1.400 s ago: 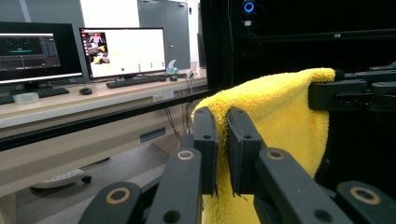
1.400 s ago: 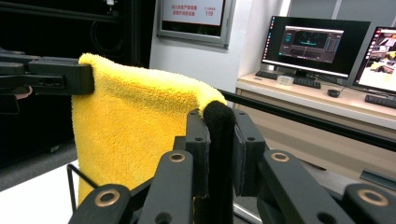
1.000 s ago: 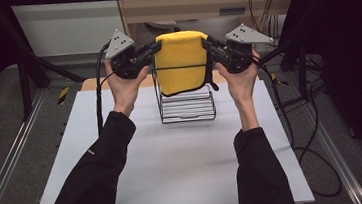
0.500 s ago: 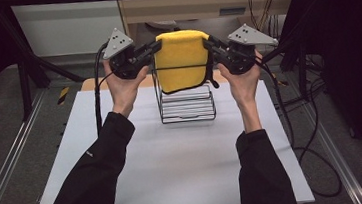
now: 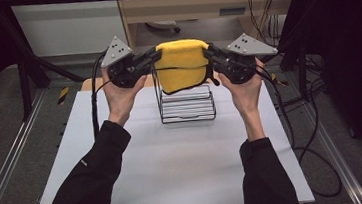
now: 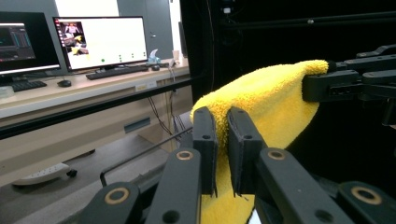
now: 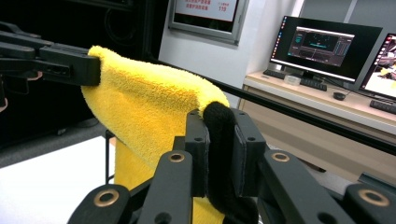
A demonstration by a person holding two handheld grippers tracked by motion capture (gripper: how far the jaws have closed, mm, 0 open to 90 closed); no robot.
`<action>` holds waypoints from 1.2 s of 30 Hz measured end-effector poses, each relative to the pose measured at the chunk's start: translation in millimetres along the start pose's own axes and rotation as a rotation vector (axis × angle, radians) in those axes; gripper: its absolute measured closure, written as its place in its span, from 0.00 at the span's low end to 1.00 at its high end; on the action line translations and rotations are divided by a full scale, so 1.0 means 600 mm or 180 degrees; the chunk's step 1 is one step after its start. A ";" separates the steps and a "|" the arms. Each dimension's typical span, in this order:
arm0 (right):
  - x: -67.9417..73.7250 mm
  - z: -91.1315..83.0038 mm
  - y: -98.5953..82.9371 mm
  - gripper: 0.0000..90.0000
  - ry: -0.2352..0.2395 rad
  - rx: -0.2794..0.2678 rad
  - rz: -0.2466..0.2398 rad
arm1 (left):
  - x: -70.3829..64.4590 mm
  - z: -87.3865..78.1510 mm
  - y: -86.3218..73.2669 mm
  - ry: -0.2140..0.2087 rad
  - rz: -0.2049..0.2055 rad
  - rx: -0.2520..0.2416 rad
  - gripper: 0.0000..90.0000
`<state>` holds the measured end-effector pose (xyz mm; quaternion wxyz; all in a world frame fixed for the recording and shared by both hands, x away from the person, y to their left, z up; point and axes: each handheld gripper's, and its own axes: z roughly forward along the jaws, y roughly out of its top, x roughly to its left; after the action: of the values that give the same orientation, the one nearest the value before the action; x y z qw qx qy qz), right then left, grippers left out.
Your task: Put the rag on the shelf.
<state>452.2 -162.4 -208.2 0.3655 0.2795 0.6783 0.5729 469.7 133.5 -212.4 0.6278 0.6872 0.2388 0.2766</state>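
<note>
High view: you hold the yellow towel [image 5: 181, 64] stretched between both grippers above the wire rack [image 5: 187, 104], which stands on the far middle of the white table [image 5: 175, 168]. Your left gripper [image 5: 150, 58] meets the towel's left upper corner and your right gripper [image 5: 210, 55] its right upper corner; the towel's top edge runs roughly level between them, and its body hangs down in front of the rack's upper bar. Whether the hanging edge touches the rack cannot be told. Left gripper view: the jaws of your left gripper [image 6: 222, 140] are pressed together on a fold of the towel [image 6: 271, 102], pinching it, with yellow pile showing in the narrow gap and below the jaws; your other gripper grips the far corner at upper right. Right gripper view: the jaws of your right gripper [image 7: 219, 140] are pinched on the towel's black loop [image 7: 218, 154] at the corner where the yellow towel [image 7: 149, 98] begins; your left gripper clamps the opposite corner at upper left. Both your hands are raised at the table's far side, well apart, forearms entering from the near edge. Monitors [image 7: 327, 44] stand on a desk [image 7: 327, 109] beyond.
</note>
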 end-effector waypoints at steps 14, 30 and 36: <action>0.018 -0.020 -0.036 0.88 0.0145 0.0273 0.0009 | -0.018 -0.012 -0.038 -0.0113 -0.0039 0.0251 0.90; 0.029 -0.028 -0.074 0.87 0.0280 0.0449 -0.0066 | -0.025 -0.026 -0.069 -0.0204 -0.0078 0.0577 0.84; 0.028 -0.030 -0.088 0.87 0.0282 0.0453 -0.0069 | -0.025 -0.039 -0.049 -0.0284 -0.0065 0.0677 0.79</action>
<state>430.0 -169.0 -261.6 0.3205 0.2719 0.7358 0.5311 443.3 143.2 -241.5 0.5642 0.7591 0.2456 0.2124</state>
